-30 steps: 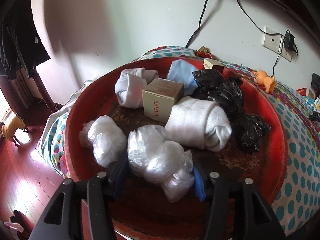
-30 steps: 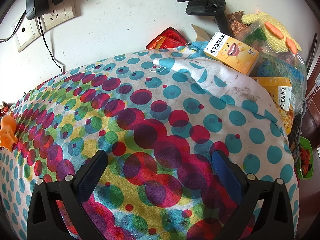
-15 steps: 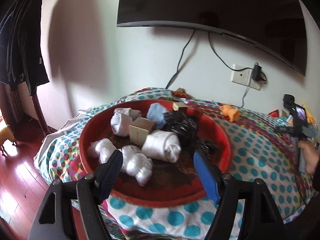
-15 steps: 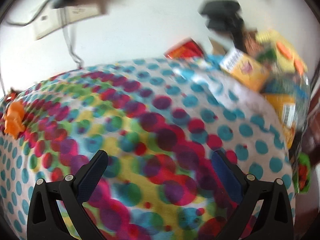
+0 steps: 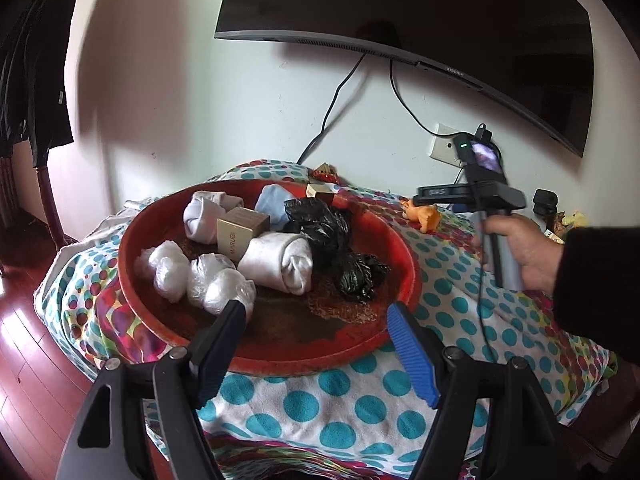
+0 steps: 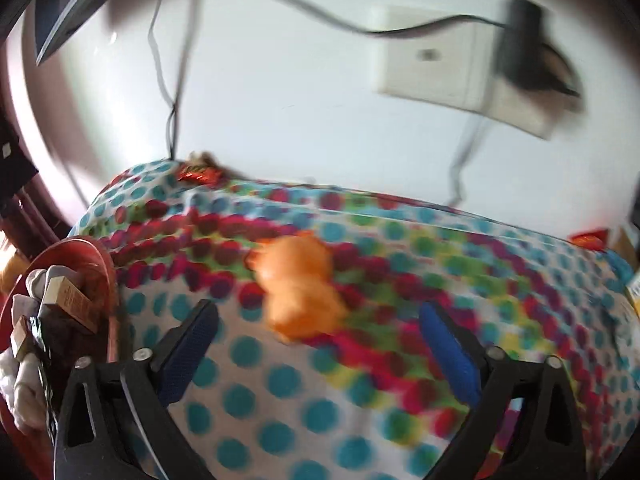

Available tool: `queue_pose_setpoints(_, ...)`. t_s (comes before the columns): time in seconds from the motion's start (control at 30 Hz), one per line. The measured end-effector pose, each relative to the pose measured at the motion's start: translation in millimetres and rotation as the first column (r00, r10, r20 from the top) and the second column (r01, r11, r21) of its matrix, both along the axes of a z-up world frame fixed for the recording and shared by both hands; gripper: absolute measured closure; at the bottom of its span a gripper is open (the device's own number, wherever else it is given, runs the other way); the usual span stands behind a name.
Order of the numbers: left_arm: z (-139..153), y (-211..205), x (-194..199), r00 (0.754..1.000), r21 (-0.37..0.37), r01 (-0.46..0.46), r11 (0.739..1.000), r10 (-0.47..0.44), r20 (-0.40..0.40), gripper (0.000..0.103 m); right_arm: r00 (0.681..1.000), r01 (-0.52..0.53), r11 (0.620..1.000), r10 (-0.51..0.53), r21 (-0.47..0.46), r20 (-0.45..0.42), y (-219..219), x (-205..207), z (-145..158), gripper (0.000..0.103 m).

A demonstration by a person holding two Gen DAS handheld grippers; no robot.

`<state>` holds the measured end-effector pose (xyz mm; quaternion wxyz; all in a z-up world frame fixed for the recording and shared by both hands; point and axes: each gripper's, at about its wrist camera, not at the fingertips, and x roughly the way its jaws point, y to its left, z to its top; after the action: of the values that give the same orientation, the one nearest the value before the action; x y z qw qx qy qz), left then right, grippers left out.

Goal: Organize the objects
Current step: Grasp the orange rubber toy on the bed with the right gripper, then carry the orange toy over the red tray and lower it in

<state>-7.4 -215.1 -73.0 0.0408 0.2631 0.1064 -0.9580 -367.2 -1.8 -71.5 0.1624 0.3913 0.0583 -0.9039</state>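
A red round tray (image 5: 404,256) sits on the polka-dot cloth and holds clear plastic bundles (image 5: 208,280), rolled white socks (image 5: 280,264), a gold box (image 5: 240,232), a blue sock (image 5: 270,204) and black bags (image 5: 324,224). My left gripper (image 5: 316,328) is open and empty, above the tray's near rim. An orange toy (image 5: 424,214) lies right of the tray. In the blurred right wrist view my right gripper (image 6: 320,336) is open and empty with the orange toy (image 6: 300,296) just ahead between its fingers. The tray (image 6: 100,256) shows at that view's left edge.
A TV (image 5: 440,20) hangs on the wall above a socket (image 5: 444,144) with a plugged charger and cables. The polka-dot cloth (image 5: 320,408) covers the table. A red snack packet (image 6: 200,174) lies by the wall. Dark clothes hang at far left above the wooden floor (image 5: 24,360).
My left gripper has let go of the clear plastic bundle and pulled back and up from the tray. My right gripper has swung left, bringing the orange toy ahead of it.
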Motion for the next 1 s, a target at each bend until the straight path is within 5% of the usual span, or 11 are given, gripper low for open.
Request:
queue_pose_setpoints(0.17,-0.4,-2.4,-1.9,1.0,0.013,0.013,1.0,-0.013,-0.005,0.028,0.999,-0.011,0.999,0.009,0.05,0.052,-33.1,-20.5,-21.8,0.022)
queue_pose_setpoints(0.43,-2.0,-0.8,-3.7,1.0,0.023,0.028,0.999,-0.028,-0.002,0.028,0.996,0.068,0.993,-0.073,0.101,0.05,-24.3,-40.5,-37.7,0.035)
queue_pose_setpoints(0.57,-0.9,1.5,-2.4,1.0,0.013,0.025,1.0,-0.024,-0.009,0.028,0.992,0.1,0.994,-0.103,0.041,0.076,-2.6,-45.3,-45.4,0.057)
queue_pose_setpoints(1.0,5.4,31.3,7.3,0.998,-0.062,0.056,0.996,-0.058,-0.033,0.028,0.988,0.156,0.988,-0.156,-0.019,0.002,65.1,0.0,-12.7,0.061)
